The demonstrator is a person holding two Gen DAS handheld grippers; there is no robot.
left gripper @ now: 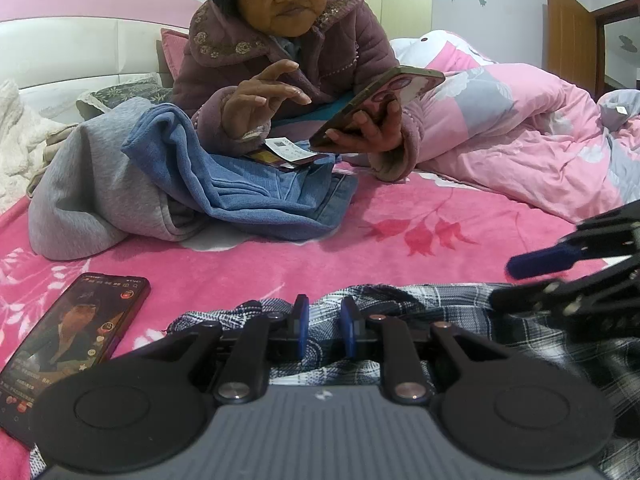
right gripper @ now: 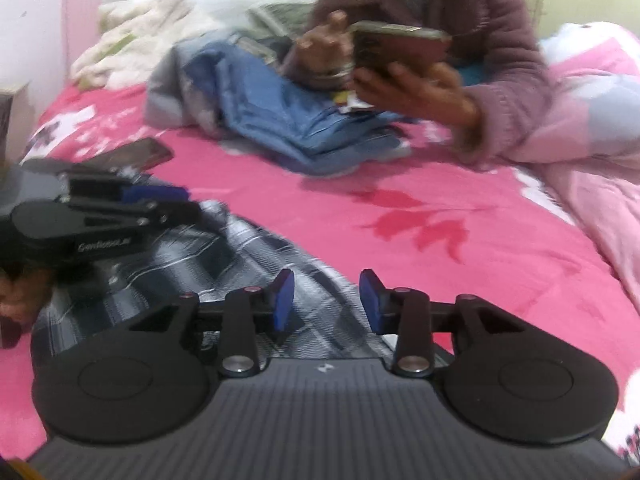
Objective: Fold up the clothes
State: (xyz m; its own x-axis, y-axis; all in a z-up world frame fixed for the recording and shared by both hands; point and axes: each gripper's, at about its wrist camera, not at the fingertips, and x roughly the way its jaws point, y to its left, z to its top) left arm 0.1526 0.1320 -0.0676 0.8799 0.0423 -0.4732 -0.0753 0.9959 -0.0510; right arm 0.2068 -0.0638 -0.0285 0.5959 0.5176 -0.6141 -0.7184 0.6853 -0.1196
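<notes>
plaid shirt runs off to the left under the right gripper, jaws apart over its edge, while left gripper pinches a fold

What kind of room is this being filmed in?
Most likely a bedroom in a home: a bed covered by a pink floral blanket, a padded white headboard behind it, and a rumpled pink quilt alongside clothes waiting to be folded.
</notes>
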